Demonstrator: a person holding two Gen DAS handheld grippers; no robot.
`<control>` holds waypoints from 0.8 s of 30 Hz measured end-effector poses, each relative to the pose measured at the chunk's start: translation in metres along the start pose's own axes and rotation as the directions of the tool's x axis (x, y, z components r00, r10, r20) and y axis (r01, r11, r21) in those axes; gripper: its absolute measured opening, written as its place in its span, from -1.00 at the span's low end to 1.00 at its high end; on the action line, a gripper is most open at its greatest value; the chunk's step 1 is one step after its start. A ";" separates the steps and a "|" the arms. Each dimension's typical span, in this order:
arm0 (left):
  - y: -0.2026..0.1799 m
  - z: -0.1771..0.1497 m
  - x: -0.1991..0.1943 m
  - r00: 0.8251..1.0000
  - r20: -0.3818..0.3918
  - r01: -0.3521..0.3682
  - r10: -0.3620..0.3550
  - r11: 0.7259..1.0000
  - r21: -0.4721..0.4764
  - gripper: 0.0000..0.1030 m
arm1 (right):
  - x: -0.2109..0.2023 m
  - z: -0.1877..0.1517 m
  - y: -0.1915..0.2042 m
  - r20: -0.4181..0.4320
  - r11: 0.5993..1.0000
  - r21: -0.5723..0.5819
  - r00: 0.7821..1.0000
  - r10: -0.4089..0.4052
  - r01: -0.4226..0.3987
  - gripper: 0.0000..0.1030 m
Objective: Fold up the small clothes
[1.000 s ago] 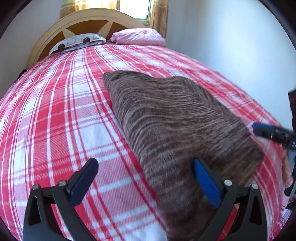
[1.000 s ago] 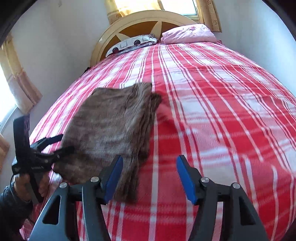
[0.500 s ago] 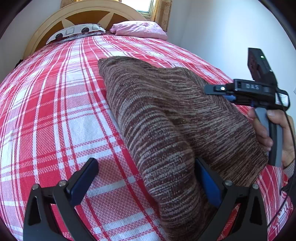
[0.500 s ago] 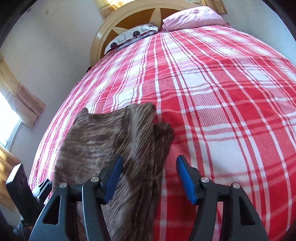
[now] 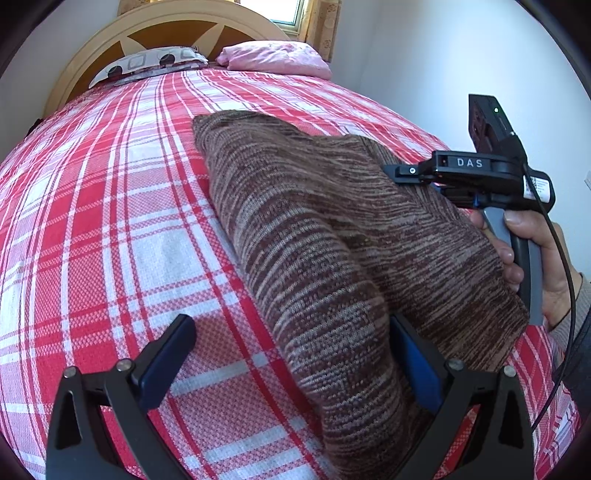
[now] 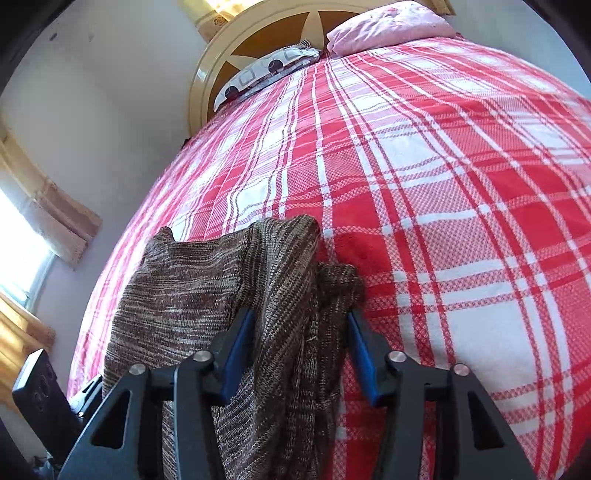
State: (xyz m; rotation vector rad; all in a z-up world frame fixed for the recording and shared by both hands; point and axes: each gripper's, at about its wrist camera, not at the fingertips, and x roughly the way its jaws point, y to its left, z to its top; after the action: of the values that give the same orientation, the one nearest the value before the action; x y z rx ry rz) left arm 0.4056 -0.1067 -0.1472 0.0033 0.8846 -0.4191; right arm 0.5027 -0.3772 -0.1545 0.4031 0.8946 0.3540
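A folded brown striped knit garment (image 5: pixel 332 229) lies on the red plaid bed (image 5: pixel 110 221). My left gripper (image 5: pixel 291 363) is open wide at the garment's near corner. The thick folded edge sits between its jaws, against the right finger (image 5: pixel 417 365), and the left finger (image 5: pixel 166 362) is over bare bedspread. My right gripper (image 6: pixel 298 350) straddles the garment's (image 6: pixel 280 295) opposite edge. Its jaws are closing, and bunched fabric fills the gap between the blue pads. In the left wrist view the right gripper (image 5: pixel 406 171) reaches over the garment, with its tips hidden behind the cloth.
A person's hand (image 5: pixel 535 251) holds the right gripper's handle at the bed's right side. A patterned pillow (image 5: pixel 147 62) and a pink pillow (image 5: pixel 277 59) lie by the headboard (image 5: pixel 184 26). A white wall (image 5: pixel 443 55) runs along the right, and a curtained window (image 6: pixel 22 240) is on the left.
The right gripper came in from the bare bedspread onto the garment's edge, and its jaws narrowed around the cloth. The left gripper barely moved. The garment's corner now rises between its jaws.
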 end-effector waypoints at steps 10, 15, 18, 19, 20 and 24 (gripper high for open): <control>-0.006 0.000 0.000 0.998 -0.001 0.055 -0.055 0.998 0.032 0.72 | 0.004 -0.003 -0.005 0.003 0.996 0.006 0.996 0.091 -0.091 -0.39; -0.010 -0.001 -0.001 0.996 -0.001 0.084 -0.085 0.995 0.044 0.50 | 0.008 -0.001 -0.009 0.001 0.993 0.024 0.994 0.111 -0.111 -0.38; -0.012 -0.001 -0.002 0.992 -0.003 0.123 -0.123 0.991 0.048 0.29 | 0.009 0.000 -0.013 0.001 0.990 0.038 0.991 0.134 -0.134 -0.38; -0.013 -0.002 -0.002 0.992 -0.002 0.128 -0.128 0.991 0.049 0.22 | 0.008 -0.001 -0.011 0.002 0.991 0.030 0.992 0.128 -0.128 -0.39; -0.013 -0.002 -0.002 0.991 -0.003 0.135 -0.135 0.990 0.050 0.20 | 0.008 -0.001 -0.009 0.003 0.993 0.015 0.993 0.116 -0.116 -0.42; -0.012 -0.002 -0.006 0.989 0.009 0.144 -0.145 0.989 0.043 -0.02 | 0.005 -0.002 -0.004 0.003 0.994 0.000 0.994 0.110 -0.110 -0.54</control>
State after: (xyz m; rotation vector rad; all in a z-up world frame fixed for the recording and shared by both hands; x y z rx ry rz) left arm 0.3963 -0.1151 -0.1423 -0.0247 0.8662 -0.5728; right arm 0.5049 -0.3782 -0.1614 0.4544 0.8716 0.4542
